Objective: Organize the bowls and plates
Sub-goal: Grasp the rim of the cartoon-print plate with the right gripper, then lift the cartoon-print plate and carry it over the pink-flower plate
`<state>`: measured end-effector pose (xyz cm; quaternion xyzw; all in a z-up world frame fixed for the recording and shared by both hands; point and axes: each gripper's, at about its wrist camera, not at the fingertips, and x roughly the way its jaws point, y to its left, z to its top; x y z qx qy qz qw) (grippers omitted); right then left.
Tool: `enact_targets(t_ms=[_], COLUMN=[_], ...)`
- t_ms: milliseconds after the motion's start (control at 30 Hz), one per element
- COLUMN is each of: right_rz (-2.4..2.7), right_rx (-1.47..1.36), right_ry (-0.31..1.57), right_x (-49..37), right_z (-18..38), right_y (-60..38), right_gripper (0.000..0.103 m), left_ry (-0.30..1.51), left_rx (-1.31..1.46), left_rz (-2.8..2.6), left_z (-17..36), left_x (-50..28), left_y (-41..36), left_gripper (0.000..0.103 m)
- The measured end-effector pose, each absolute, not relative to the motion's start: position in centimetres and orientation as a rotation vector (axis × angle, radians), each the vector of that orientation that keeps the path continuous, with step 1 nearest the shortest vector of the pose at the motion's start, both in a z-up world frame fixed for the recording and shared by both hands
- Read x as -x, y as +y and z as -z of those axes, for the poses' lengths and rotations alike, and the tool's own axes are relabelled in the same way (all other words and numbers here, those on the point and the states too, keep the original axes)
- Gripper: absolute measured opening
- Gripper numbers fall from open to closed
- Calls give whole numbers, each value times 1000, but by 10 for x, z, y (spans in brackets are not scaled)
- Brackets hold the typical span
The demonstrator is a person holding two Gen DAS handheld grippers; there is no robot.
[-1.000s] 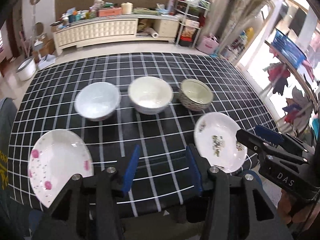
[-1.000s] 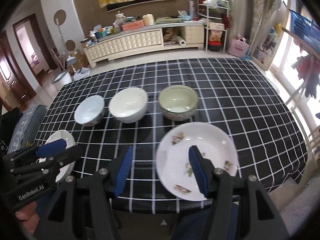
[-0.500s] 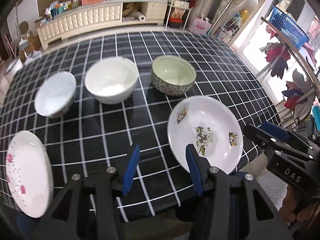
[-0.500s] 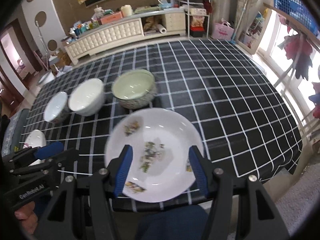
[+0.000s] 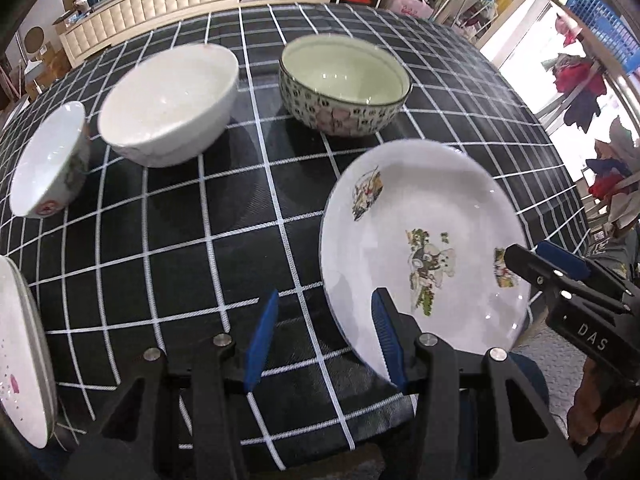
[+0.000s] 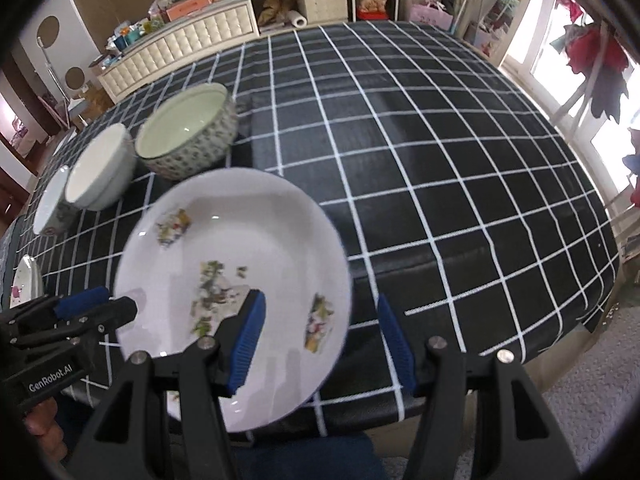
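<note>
Comparing with the views of a second ago, both grippers are seen lower and closer to the near edge of the counter (image 5: 224,216), and the dishes fill more of each view. The approach is judged to be a descent toward the flower-printed plate (image 6: 236,280); no dish has yet been lifted or stacked, so the task is judged to be at its first pick.

Left gripper (image 5: 324,340): jaws partly open, unchanged across the second, nothing between them. Its right finger stands in front of the plate's rim at 7 o'clock; contact cannot be told. Bare checked cloth lies between the pads.

Right gripper (image 6: 320,340): jaws about half open, unchanged, empty. Its left finger is seen over the plate's inside, its right finger beyond the rim at 4 o'clock, so the rim lies between the jaws in this view; whether they are yet level with it cannot be told.

Pink-dotted plate (image 5: 20,360): at 8 o'clock in the left view, at the counter's near left edge.

Farther, at 10 to 12 o'clock, three bowls stand in a row: small white bowl (image 5: 48,160), large white bowl (image 5: 168,96), patterned bowl (image 5: 344,84), all upright and apart.
</note>
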<state>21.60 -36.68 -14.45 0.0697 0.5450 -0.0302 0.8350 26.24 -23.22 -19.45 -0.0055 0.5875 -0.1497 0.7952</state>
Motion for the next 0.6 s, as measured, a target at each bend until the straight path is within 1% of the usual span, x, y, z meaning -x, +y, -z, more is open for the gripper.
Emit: enact_targets(t_ms=[133, 333, 367, 400, 433, 467, 533, 567, 600], right_rz=[41, 19, 16, 15, 15, 18, 19, 14, 7], right_rx=[-165, -162, -159, -153, -151, -153, -148, -148, -153], right_ry=[1178, 1159, 1157, 1151, 1149, 1151, 1174, 1183, 1179], right_x=[-222, -228, -228, -229, -229, -229, -232, -232, -232], right_z=[155, 158, 159, 160, 159, 160, 163, 164, 165], right_y=[-372, -372, -372, -371, -371, -372, -373, -373, -372], right_gripper=[63, 63, 62, 58, 49, 46, 37, 36, 33], left_ry=[1278, 1273, 1272, 1269, 1269, 1272, 1273, 1273, 1271], left_rx=[22, 7, 4, 1, 1, -1, 2, 5, 2], left_rz=[324, 329, 331, 332, 333, 333, 339, 345, 343], left_z=[205, 211, 211, 211, 212, 213, 215, 215, 215], left_x=[-271, -280, -280, -281, -281, -282, -285, -285, -285], left_y=[-238, -244, -245, -246, -246, -247, -251, -252, -253], left_gripper=[46, 45, 42, 37, 29, 26, 23, 21, 21])
